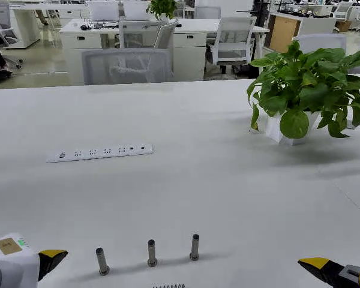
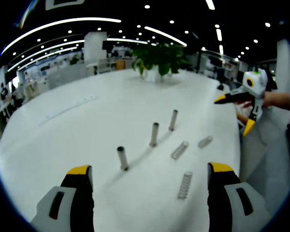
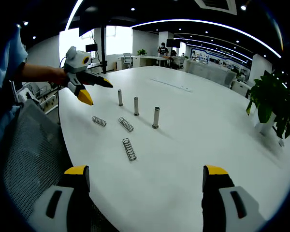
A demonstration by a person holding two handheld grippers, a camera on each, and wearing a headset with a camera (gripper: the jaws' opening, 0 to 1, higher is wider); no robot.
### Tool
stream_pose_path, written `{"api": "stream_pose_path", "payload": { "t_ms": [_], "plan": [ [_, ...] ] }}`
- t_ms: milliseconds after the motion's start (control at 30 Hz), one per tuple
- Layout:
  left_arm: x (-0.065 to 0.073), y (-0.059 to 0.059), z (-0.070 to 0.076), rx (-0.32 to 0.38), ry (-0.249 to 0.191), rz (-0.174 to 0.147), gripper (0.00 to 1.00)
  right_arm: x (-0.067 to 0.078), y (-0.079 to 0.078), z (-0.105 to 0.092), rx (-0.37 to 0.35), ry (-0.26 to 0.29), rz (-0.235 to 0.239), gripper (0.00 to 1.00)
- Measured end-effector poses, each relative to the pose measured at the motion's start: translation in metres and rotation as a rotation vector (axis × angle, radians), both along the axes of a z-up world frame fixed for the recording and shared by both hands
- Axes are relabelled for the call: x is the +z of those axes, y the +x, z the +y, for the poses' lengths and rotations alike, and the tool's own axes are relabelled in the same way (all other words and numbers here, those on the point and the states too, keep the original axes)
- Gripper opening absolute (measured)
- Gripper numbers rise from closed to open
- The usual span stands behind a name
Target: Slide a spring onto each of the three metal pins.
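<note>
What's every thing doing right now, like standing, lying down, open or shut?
Pins: all three upright, no spring on any.
Springs: all three lying flat on the table.
Left gripper: open, empty.
Right gripper: open, empty.
Power strip: flat, nothing plugged in.
Potted plant: upright.

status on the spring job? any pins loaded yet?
Done: nothing; the three pins stand bare. In hand: nothing; the left gripper and right gripper are both open and empty. Left: all three springs, lying loose on the table beside the pins.
</note>
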State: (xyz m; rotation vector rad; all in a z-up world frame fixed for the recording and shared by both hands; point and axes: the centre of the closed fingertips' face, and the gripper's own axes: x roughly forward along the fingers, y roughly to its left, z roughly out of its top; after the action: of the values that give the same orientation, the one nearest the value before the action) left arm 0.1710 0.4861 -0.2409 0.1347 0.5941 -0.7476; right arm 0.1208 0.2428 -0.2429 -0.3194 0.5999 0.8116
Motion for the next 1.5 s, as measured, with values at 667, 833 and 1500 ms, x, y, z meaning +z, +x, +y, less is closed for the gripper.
{"api": "stream_pose_path", "payload": {
  "t_ms": [667,833,1500],
  "plan": [
    [-0.001,-0.032,0.020,0.037,-0.031,-0.036,1.00,0.003,0.005,0.001,0.027,-0.032,-0.020,0.99],
    [-0.004,-0.038,0.019,0.025,-0.031,-0.034,0.94,0.002,0.004,0.002,0.030,-0.033,-0.019,0.99],
    [-0.019,-0.055,-0.011,-0.098,-0.044,-0.010,0.48,0.003,-0.001,0.001,0.020,-0.033,-0.021,0.98]
  ]
}}
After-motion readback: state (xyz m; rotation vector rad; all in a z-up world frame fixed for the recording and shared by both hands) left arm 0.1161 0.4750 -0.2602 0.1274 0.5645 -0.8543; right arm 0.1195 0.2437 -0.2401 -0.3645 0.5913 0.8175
